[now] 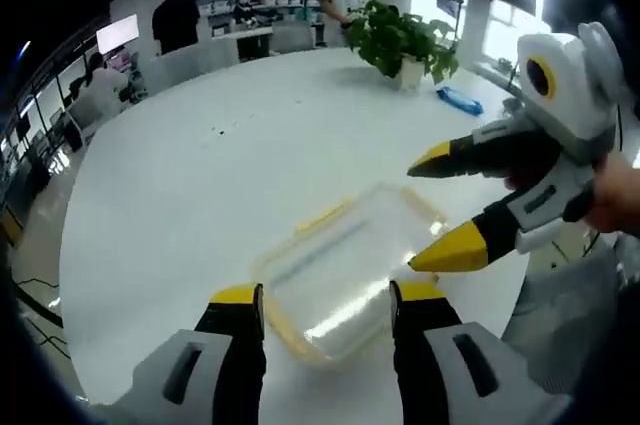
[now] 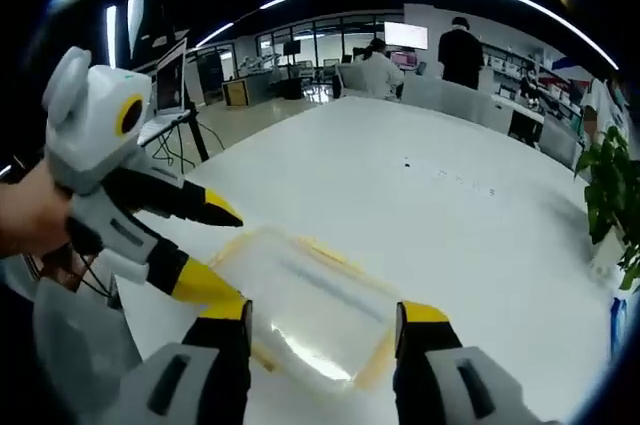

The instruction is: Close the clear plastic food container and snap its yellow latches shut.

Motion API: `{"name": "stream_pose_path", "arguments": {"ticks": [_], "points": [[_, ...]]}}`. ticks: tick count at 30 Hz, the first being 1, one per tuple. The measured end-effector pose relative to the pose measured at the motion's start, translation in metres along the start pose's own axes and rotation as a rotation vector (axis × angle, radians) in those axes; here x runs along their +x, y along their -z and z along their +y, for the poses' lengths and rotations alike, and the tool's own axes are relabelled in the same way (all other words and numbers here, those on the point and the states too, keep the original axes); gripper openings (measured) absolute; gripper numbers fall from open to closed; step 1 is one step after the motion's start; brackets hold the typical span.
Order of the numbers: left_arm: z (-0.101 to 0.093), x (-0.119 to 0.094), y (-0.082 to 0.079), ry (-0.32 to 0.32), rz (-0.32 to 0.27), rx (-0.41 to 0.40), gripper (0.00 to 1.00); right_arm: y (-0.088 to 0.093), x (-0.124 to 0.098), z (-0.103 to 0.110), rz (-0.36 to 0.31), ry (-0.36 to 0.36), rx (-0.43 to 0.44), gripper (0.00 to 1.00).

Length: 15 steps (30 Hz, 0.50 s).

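A clear plastic food container (image 1: 345, 270) with a yellow rim and yellow latches lies flat on the white table (image 1: 220, 165), near its front edge. My left gripper (image 1: 328, 295) is open, its jaws standing on either side of the container's near end. The right gripper (image 1: 432, 210) comes in from the right, open, with its lower jaw just at the container's right edge. In the right gripper view the container (image 2: 300, 295) lies right before my right gripper (image 2: 325, 312), which is open. The left gripper (image 2: 222, 253) hangs open at the container's left corner.
A potted plant (image 1: 405, 40) and a small blue object (image 1: 460, 100) stand at the table's far right. A person's hand (image 1: 615, 195) holds the right gripper. People and desks are beyond the table. A laptop (image 2: 170, 80) sits on a stand to the left.
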<state>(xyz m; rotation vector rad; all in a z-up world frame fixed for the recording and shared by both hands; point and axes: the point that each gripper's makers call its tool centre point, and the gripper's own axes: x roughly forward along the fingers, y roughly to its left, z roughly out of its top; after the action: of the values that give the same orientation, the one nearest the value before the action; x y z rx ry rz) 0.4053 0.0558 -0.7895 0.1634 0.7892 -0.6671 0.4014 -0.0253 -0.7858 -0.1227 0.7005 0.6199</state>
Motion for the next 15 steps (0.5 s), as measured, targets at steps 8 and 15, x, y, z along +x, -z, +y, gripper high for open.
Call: {"name": "stream_pose_path", "arguments": {"ticks": [8, 15], "points": [[0.014, 0.0, 0.012, -0.051, -0.031, -0.105, 0.48, 0.006, -0.002, -0.013, -0.06, 0.026, 0.127, 0.58], [0.022, -0.003, 0.013, -0.043, -0.088, -0.278, 0.46, 0.019, 0.0, -0.019, -0.067, 0.028, 0.259, 0.58]]}}
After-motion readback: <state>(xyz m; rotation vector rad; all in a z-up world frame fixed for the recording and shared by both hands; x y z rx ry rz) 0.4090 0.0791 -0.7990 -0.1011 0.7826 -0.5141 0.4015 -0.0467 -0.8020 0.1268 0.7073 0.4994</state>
